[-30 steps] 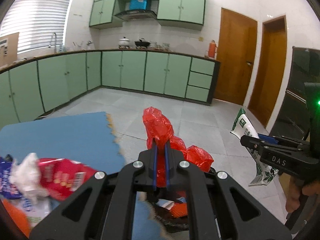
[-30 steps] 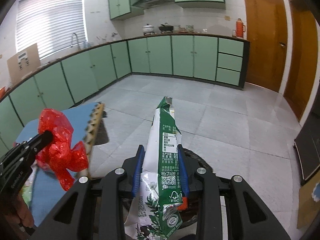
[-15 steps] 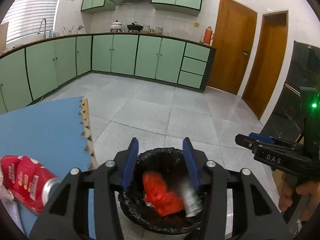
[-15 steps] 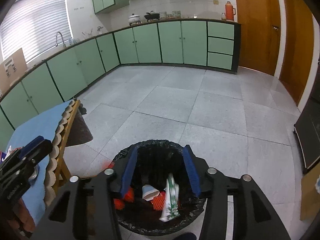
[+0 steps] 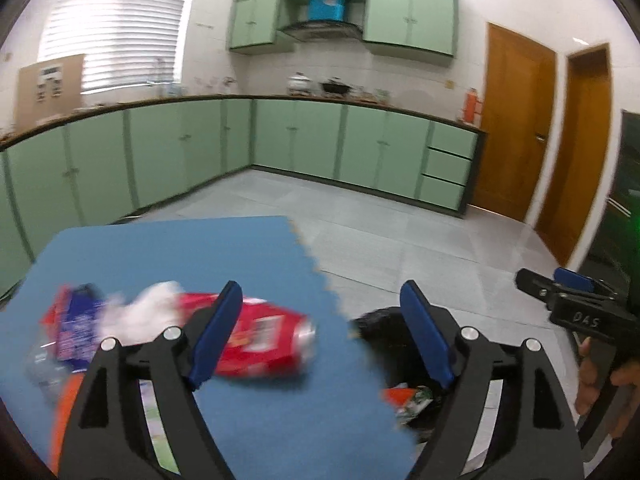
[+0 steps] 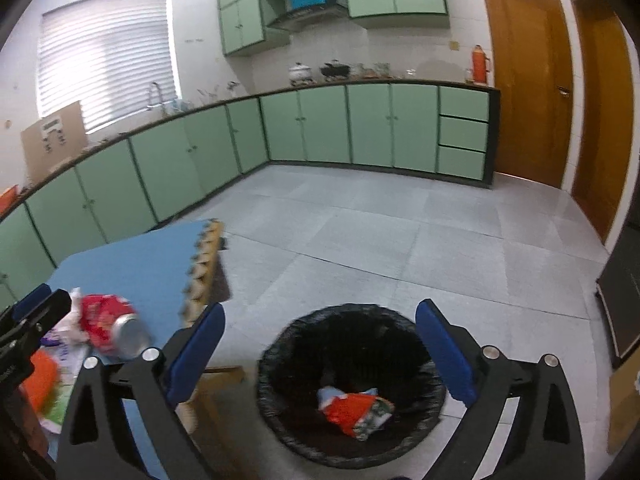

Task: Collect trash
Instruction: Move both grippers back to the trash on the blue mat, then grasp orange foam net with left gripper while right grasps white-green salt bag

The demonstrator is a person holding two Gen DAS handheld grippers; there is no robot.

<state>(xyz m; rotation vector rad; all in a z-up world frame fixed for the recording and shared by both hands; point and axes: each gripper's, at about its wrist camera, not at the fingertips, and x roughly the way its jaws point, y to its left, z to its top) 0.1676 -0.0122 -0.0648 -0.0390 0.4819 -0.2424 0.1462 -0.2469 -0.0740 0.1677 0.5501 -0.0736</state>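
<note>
A black-lined trash bin (image 6: 352, 384) stands on the floor beside the table, with red and green-white wrappers (image 6: 356, 406) lying inside; its edge also shows in the left wrist view (image 5: 384, 328). My right gripper (image 6: 320, 352) is open and empty above the bin. My left gripper (image 5: 324, 332) is open and empty over the blue table mat (image 5: 168, 256). On the mat lie a red snack bag (image 5: 256, 336), white crumpled paper (image 5: 140, 312), a blue-red wrapper (image 5: 76, 328) and an orange piece (image 5: 64, 412). The pile shows in the right wrist view too (image 6: 108, 324).
Green kitchen cabinets (image 6: 360, 128) line the far walls. Wooden doors (image 6: 524, 80) stand at the right. A dark panel (image 6: 624, 292) leans at the far right. Grey tiled floor (image 6: 400, 240) spreads around the bin.
Both grippers opened and dropped the red bag and the green-white wrapper into the bin. The left gripper then swung left, back over the table's trash pile; both jaws opened wider.
</note>
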